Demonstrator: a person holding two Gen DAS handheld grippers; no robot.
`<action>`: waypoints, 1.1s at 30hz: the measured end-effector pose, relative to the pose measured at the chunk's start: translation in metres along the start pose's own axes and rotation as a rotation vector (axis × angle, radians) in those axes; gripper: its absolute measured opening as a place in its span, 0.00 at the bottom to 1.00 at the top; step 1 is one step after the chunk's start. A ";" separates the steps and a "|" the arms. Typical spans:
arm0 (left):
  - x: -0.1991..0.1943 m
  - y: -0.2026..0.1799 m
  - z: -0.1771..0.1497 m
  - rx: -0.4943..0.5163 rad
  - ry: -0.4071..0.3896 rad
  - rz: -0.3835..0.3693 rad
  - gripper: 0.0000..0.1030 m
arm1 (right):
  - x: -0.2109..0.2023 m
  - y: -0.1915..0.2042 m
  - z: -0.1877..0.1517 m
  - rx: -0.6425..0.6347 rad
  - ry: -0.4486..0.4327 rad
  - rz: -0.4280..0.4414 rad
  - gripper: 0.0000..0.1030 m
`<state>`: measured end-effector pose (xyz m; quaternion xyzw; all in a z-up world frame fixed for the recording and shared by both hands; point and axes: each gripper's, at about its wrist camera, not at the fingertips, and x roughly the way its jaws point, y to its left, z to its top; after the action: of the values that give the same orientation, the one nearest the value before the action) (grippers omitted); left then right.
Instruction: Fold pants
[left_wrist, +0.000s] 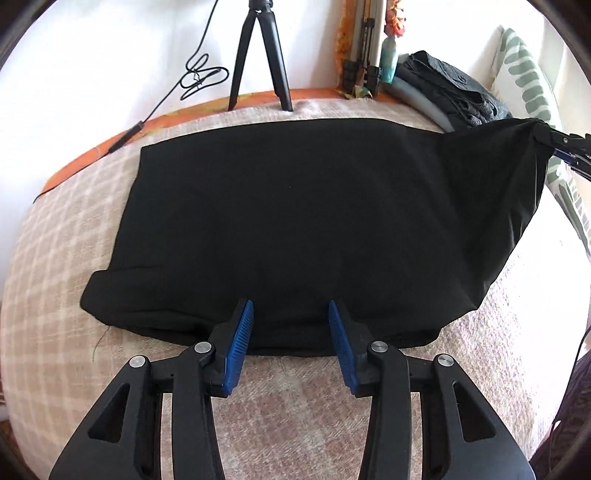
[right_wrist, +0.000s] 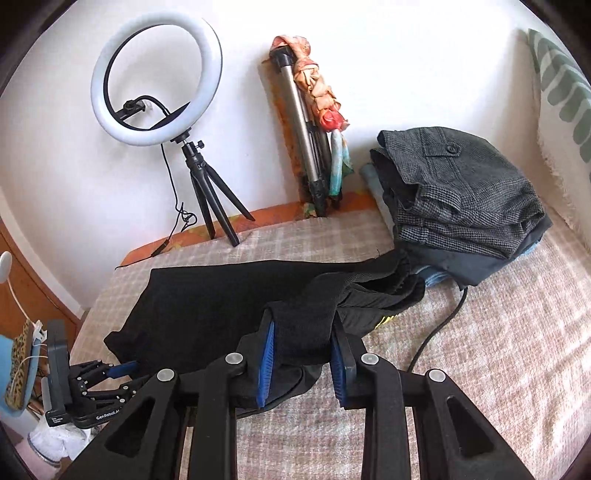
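Black pants (left_wrist: 288, 221) lie folded across a checked beige bed cover (left_wrist: 74, 266). My left gripper (left_wrist: 291, 310) is open; its blue pads (left_wrist: 242, 343) stand apart over the pants' near edge, with nothing held between them. My right gripper (right_wrist: 302, 328) is shut on the waistband end of the pants (right_wrist: 301, 332) and lifts it off the bed. In the left wrist view the right gripper (left_wrist: 543, 138) shows at the far right, pinching the raised corner. The rest of the pants (right_wrist: 207, 306) lies flat in the right wrist view.
A stack of folded dark clothes (right_wrist: 461, 206) sits at the back right of the bed. A ring light on a small tripod (right_wrist: 207, 206) and a folded tripod (right_wrist: 306, 147) stand against the wall. A patterned pillow (right_wrist: 561, 85) lies at the right. A black cable (right_wrist: 436, 328) runs over the cover.
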<state>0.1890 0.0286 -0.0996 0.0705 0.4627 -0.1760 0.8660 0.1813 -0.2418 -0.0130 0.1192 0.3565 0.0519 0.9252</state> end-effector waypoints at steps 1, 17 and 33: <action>-0.007 0.004 -0.001 -0.008 -0.025 -0.007 0.40 | 0.001 0.008 0.003 -0.021 -0.001 0.002 0.25; -0.083 0.141 -0.036 -0.318 -0.195 0.057 0.40 | 0.090 0.224 -0.012 -0.418 0.118 0.222 0.24; -0.078 0.153 -0.040 -0.351 -0.182 -0.008 0.43 | 0.126 0.279 -0.041 -0.550 0.278 0.483 0.39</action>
<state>0.1745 0.2009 -0.0638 -0.0995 0.4065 -0.1015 0.9025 0.2444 0.0585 -0.0520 -0.0607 0.4130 0.3774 0.8266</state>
